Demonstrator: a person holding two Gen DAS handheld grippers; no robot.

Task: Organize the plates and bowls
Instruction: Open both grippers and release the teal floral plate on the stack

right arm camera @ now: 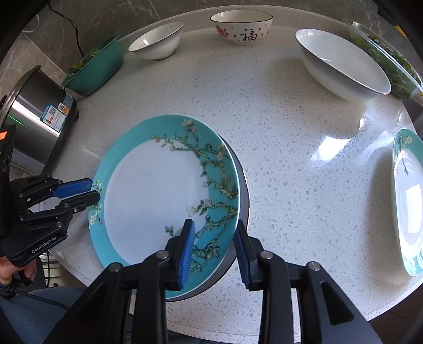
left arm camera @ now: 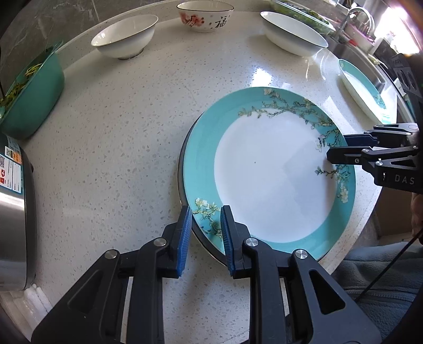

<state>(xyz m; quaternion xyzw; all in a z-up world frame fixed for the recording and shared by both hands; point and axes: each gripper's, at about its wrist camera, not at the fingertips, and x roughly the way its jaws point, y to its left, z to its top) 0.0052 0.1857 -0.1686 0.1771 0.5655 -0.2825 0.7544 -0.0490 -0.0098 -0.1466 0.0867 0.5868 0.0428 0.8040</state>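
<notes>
A round teal-rimmed ceramic plate with a white centre and blossom-branch pattern point(left arm camera: 267, 174) point(right arm camera: 164, 195) sits at the near edge of the white speckled stone counter point(left arm camera: 119, 148) point(right arm camera: 290, 148). It rests on a second, dark-rimmed plate point(left arm camera: 182, 164) point(right arm camera: 244, 195), of which only the edge shows.

The left gripper point(left arm camera: 205, 232) point(right arm camera: 92, 191) straddles the top plate's left rim. Its jaws are parted, one blue ribbed pad outside the rim and one over it; contact with the rim cannot be confirmed. The right gripper point(right arm camera: 215, 248) point(left arm camera: 335, 148) straddles the opposite rim, jaws likewise parted, one pad over the teal band and one beyond the stack's edge.

Another teal-rimmed plate point(left arm camera: 362, 87) point(right arm camera: 407, 201) lies well apart to the right. Along the far edge stand a small white bowl point(left arm camera: 124, 35) point(right arm camera: 157, 39), a white bowl with red flowers and black characters point(left arm camera: 205, 16) point(right arm camera: 242, 27), and a large white bowl point(left arm camera: 293, 33) point(right arm camera: 341, 63). A teal container of greens point(left arm camera: 31, 92) point(right arm camera: 95, 68) and a stainless steel cooker point(left arm camera: 14, 211) point(right arm camera: 37, 116) occupy the left side.
</notes>
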